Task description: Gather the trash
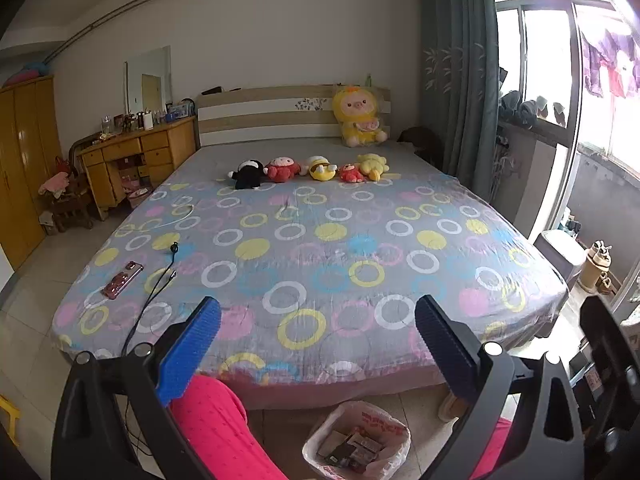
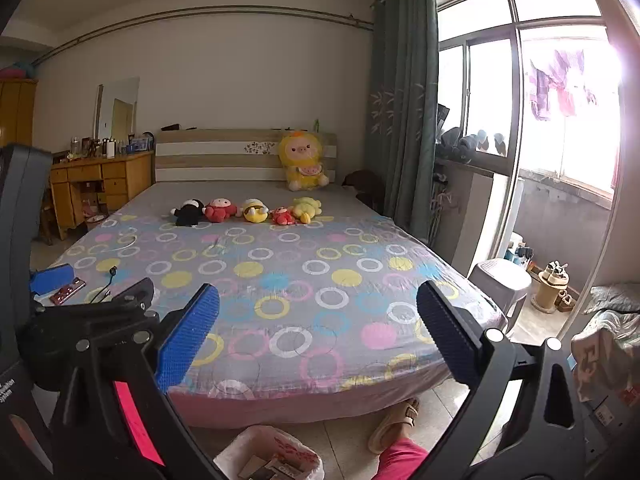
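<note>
Left tool (image 1: 316,344) and right tool (image 2: 318,340) both spread wide, empty | white plastic-lined trash bin (image 1: 356,440) on floor at near bed foot, already holding scraps | step: likely scanning bed; next, spot litter to pinch.

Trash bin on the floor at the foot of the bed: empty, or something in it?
Not empty. The bag-lined trash bin holds several flat packets and wrappers, visible through its open top.
</note>
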`<state>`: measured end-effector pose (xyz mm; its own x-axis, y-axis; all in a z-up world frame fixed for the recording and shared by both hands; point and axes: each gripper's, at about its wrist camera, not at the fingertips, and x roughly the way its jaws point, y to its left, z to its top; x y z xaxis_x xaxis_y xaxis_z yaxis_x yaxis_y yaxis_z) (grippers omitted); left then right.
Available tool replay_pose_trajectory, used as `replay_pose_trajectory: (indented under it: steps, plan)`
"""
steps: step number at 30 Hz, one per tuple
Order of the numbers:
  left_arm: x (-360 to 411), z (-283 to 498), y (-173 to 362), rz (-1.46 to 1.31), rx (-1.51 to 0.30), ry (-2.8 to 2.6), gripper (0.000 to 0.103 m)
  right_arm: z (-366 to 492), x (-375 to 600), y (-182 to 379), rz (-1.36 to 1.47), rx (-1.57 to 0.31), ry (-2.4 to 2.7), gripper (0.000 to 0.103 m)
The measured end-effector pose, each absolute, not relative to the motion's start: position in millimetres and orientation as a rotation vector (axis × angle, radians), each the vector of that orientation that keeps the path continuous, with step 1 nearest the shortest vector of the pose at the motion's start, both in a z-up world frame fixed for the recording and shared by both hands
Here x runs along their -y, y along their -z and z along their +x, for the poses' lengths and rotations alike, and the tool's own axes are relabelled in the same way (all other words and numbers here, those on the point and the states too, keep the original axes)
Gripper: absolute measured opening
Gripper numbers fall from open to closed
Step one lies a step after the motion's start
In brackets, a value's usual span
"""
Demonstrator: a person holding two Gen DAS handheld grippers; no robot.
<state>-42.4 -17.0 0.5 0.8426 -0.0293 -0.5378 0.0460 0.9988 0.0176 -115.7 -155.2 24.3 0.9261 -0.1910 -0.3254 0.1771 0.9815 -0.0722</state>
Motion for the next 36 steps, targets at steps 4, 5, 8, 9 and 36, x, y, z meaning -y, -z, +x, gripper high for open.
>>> replay_pose_trajectory:
  steps: [4, 5, 8, 9, 36]
  plan:
    - [15.8, -44.3, -3.0, 0.021, -0.557, 0.051, 0.095, -116.7, 155.6, -22.9, -0.025, -0.348, 0.175, 0.096]
    - [15.7, -44.5, -2.4, 0.023, -0.555, 0.049, 0.095, -116.7, 156.0, -22.9, -0.022, -0.350, 0.171, 0.096]
    - [16.6, -45.5, -2.7, 0.030, -0.552, 0.039, 0.095, -117.0, 156.0, -22.5, -0.022, -0.352, 0.173, 0.096]
    - [16.1, -46.1, -2.6, 0.027, -0.553, 0.030, 0.095, -116.6, 156.5, -22.2, -0.020, -0.354, 0.172, 0.096]
    - [18.4, -45.0, 0.2, 0.063, -0.563, 0.001, 0.095, -118.1, 154.5, -18.5, 0.003, -0.364, 0.177, 0.096]
